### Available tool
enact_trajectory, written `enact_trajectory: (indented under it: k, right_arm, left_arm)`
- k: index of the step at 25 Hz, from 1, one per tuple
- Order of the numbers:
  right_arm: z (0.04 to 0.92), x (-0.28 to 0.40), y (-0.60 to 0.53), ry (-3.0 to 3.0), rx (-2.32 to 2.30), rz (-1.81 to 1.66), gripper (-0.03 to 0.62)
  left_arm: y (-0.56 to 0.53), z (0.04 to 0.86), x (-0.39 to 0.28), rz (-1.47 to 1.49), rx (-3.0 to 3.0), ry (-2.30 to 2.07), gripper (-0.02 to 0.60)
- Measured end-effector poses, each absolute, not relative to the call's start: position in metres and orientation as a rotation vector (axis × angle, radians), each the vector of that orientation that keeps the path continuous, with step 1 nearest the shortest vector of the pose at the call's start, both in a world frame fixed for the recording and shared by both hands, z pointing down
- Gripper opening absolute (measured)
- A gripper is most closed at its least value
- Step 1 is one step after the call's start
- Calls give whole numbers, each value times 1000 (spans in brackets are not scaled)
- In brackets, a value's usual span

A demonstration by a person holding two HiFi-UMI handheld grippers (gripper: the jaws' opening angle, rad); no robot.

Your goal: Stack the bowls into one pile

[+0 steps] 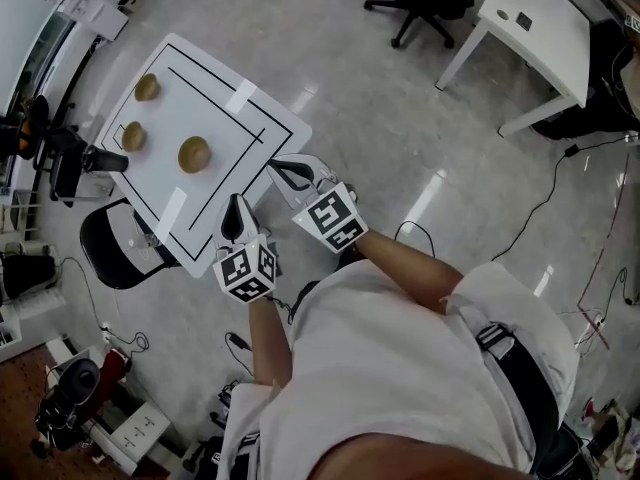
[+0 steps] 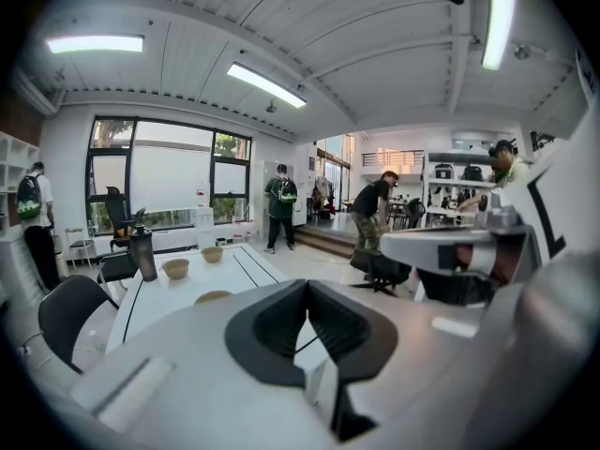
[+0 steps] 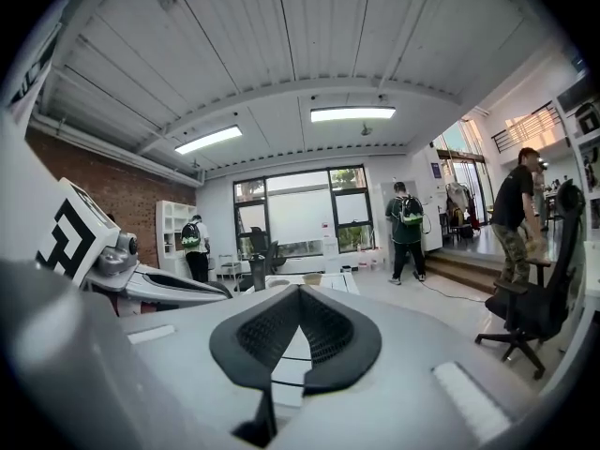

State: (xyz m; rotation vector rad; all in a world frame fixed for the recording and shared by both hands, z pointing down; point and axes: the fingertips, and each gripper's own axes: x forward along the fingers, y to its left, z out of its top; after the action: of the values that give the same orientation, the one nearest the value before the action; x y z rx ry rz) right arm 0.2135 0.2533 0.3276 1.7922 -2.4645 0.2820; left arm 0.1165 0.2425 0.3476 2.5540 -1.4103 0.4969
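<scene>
Head view: three brown bowls sit apart and unstacked on the white table, which is marked with black lines.

- The nearest bowl lies ahead of the left gripper and a little to its left, without touching it.
- The second bowl and third bowl lie farther ahead and to the left, well apart from both claws.
- A dark bottle stands at the table edge, far to the left of the left gripper.

Left gripper: the jaws are pressed together at the tips with nothing between them. The tips hang over the near edge of the table. In the left gripper view the nearest bowl shows just past the jaw body, ahead and to the left. The other two bowls sit beyond it, with the bottle to their left.

Right gripper: the jaws are pressed together and empty. It is just beside the left gripper on that claw's right, with its tips over the table edge near a corner. In the right gripper view two bowls show small, straight ahead past the tips.

A black chair stands beside the table, to the left of the left gripper. Several persons stand far ahead, beyond the table.
</scene>
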Motion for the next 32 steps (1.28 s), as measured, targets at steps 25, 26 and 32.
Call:
enact_trajectory:
  k: [25, 26, 32]
  right_arm:
    - [345, 187, 128, -2466, 1643, 299, -1]
    - [346, 178, 118, -2469, 1628, 303, -1]
    - [354, 126, 65, -2465, 1540, 329, -2]
  left_arm:
    - [116, 357, 96, 446, 2495, -1435, 3]
    - [107, 356, 89, 439, 2489, -1437, 3]
    - [58, 364, 39, 430, 2423, -1465, 3]
